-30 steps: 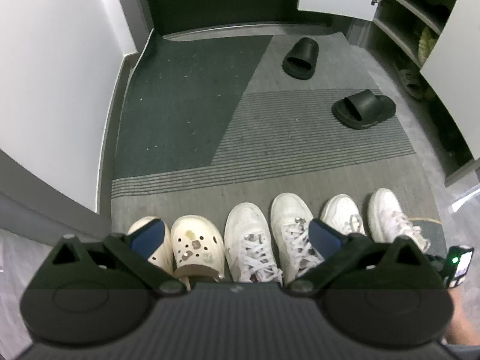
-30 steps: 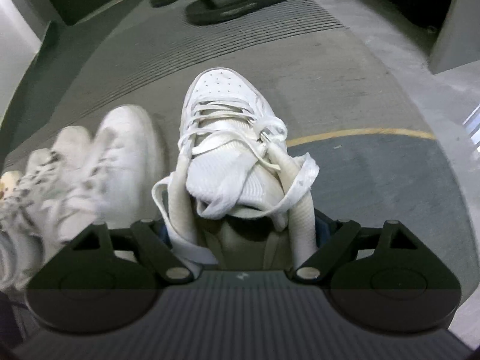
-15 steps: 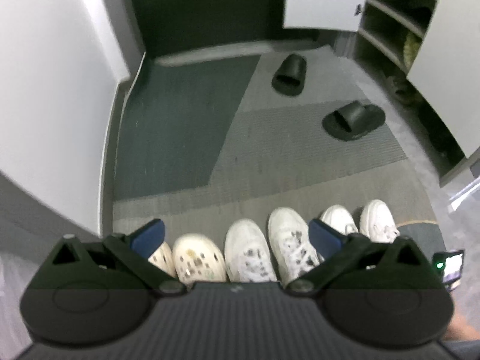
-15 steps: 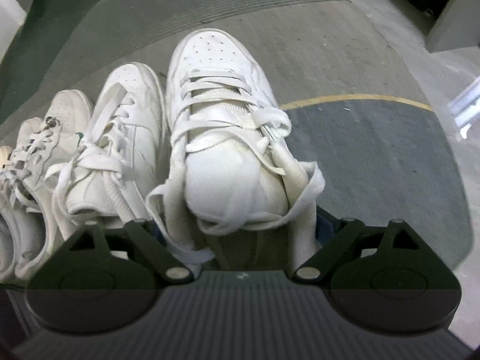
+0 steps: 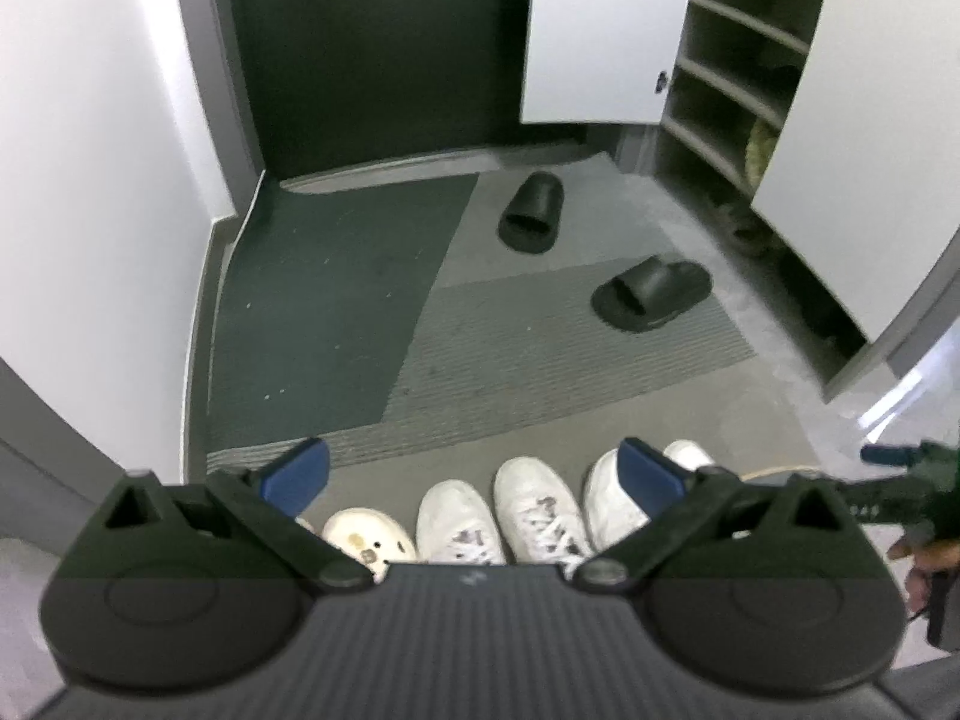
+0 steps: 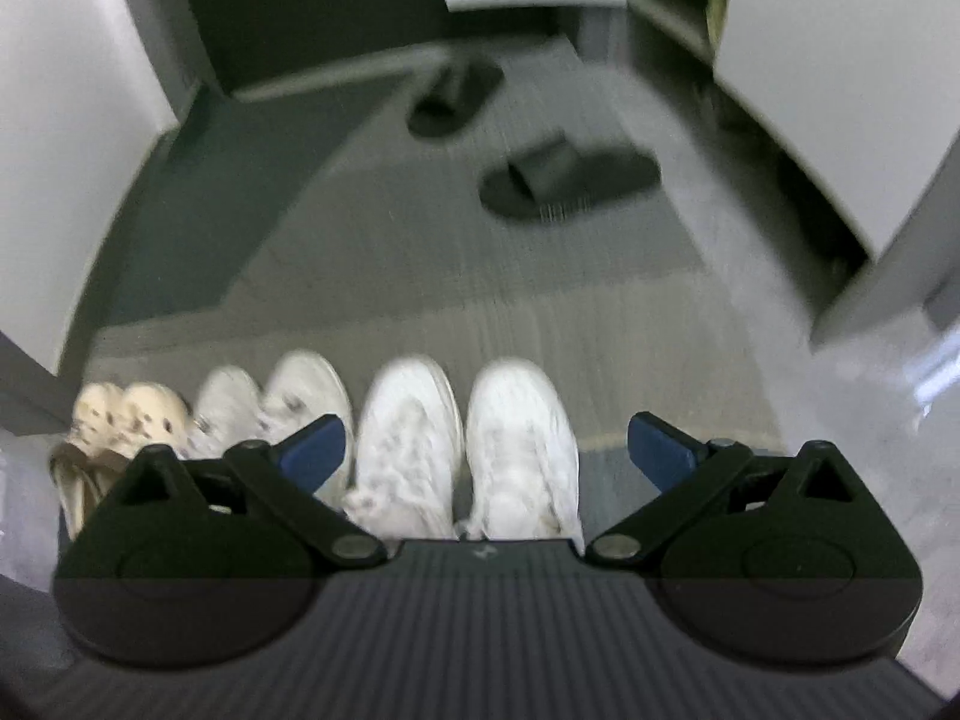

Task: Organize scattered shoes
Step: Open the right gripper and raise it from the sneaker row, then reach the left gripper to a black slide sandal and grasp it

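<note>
A row of pale shoes stands along the near edge of the mat: cream clogs (image 6: 123, 414), white sneakers (image 6: 282, 396) and a white sneaker pair (image 6: 462, 432). The row also shows in the left wrist view (image 5: 531, 501). Two black slides lie apart farther off, one near (image 5: 651, 291) (image 6: 567, 180) and one far (image 5: 533, 210) (image 6: 453, 96). My left gripper (image 5: 474, 474) is open and empty above the row. My right gripper (image 6: 489, 450) is open and empty, raised above the white pair; this view is blurred.
An open shoe cabinet (image 5: 738, 96) with shelves stands at the right, its white door (image 5: 864, 120) swung out. A dark door (image 5: 384, 48) is at the back and a white wall (image 5: 90, 180) at the left. A grey and dark green mat (image 5: 336, 300) covers the floor.
My right gripper has let go of the white sneaker, opened, and pulled back and up. The sneaker now stands in the row. My left gripper has risen and tilted toward the door.
</note>
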{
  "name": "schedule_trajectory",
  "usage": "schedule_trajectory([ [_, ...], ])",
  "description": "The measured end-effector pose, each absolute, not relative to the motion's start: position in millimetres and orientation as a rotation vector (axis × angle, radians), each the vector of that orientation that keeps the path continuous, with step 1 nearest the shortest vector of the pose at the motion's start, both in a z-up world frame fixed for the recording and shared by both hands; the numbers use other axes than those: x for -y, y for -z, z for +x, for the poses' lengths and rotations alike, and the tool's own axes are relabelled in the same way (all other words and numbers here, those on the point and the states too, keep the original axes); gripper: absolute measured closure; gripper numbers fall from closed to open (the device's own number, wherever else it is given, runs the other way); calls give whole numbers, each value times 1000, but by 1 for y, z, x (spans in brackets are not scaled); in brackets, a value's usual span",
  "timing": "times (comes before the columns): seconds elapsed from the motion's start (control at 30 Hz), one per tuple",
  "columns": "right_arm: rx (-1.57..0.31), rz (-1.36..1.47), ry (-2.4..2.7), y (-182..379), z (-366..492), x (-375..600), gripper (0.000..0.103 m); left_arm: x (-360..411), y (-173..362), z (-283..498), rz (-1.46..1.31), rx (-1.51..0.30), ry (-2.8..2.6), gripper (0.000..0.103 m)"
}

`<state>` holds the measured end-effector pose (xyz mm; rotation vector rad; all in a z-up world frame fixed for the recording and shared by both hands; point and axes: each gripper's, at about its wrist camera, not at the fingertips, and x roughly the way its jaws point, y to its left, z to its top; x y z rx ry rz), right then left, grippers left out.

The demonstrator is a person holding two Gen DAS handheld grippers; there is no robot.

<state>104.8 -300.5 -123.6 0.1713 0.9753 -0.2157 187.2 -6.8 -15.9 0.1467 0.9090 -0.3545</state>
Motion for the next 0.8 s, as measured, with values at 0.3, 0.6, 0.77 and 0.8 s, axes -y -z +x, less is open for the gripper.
schedule_trajectory([
  [0.3, -819, 154, 205, 27, 92, 270, 0, 5, -5, 178, 111, -829, 358, 0],
  [0.6, -678, 253, 249, -12, 59, 248, 0, 7, -6, 169, 100, -839, 383, 0],
  [0.77, -520, 321, 275, -22, 30, 242, 0, 15, 0, 167, 139, -820, 434, 0],
  [0.8, -480, 343, 271, -25, 24, 242, 0, 18, 2, 168, 149, -807, 460, 0],
])
